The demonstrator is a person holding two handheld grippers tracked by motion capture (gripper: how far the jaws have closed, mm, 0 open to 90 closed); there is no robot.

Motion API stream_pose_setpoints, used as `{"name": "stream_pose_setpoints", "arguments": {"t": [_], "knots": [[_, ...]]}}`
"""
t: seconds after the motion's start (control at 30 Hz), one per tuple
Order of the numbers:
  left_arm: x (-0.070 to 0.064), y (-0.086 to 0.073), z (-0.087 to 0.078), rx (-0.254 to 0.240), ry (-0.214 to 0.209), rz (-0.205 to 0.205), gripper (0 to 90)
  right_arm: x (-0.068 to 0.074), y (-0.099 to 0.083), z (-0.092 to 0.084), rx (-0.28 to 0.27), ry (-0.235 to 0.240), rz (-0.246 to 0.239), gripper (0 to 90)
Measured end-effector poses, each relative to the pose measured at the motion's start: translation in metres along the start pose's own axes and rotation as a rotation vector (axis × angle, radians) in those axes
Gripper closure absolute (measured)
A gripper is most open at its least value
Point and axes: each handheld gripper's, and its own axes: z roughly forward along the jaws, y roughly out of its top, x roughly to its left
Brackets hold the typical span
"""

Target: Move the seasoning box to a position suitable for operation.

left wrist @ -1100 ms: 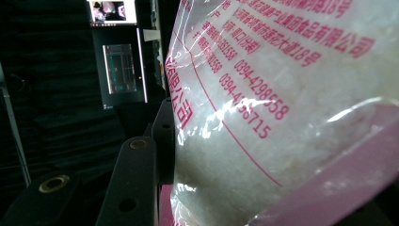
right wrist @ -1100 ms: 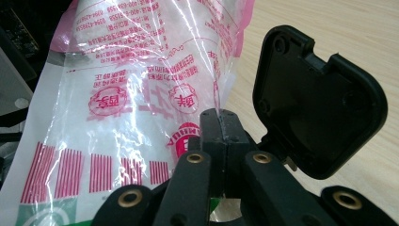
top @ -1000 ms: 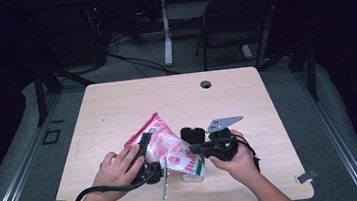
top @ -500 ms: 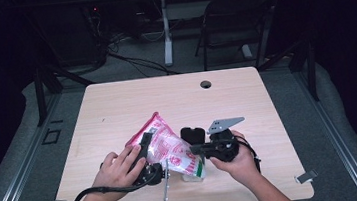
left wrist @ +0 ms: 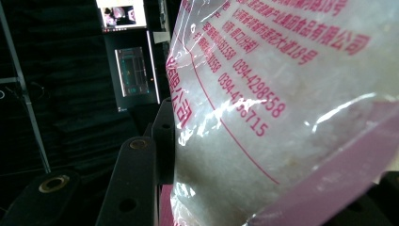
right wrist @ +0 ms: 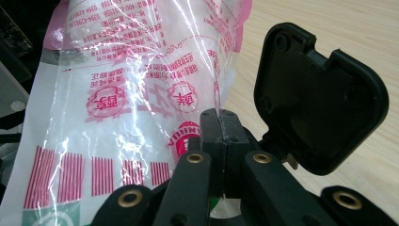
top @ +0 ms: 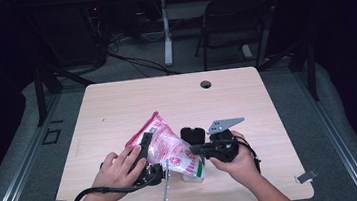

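Observation:
A clear bag [top: 169,149] with pink print and white grains inside is held tilted over the table's near edge. My left gripper [top: 152,142] is shut around the bag's body, and its left finger [left wrist: 141,174] presses the film [left wrist: 282,117]. My right gripper [top: 195,150] points left with its jaws shut together, pinching the bag's edge [right wrist: 141,94] at the tips [right wrist: 221,129]. Below the bag stands a small white tub [top: 195,173] with a green label, its black lid [top: 192,135] flipped up and open [right wrist: 320,99]. A metal spoon [top: 165,183] lies beside the tub.
The wooden table [top: 166,101] has a cable hole [top: 205,84] near its far edge. A dark folding chair [top: 238,19] and a desk leg stand on the floor beyond. Cables trail from both grippers toward the table's near edge.

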Motion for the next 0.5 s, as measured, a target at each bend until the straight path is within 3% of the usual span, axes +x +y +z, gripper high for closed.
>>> {"name": "stream_pose_setpoints", "arguments": {"t": [0.43, 0.5], "knots": [[0.0000, 0.0001, -0.0003, 0.002, -0.001, 0.005, 60.9, 0.0002, -0.0002, 0.0004, -0.004, -0.001, 0.003, 90.0], [0.0012, 0.0005, -0.0007, -0.002, 0.015, 0.020, 60.9, 0.0002, -0.0002, 0.0002, -0.004, 0.000, 0.005, 90.0]]}}
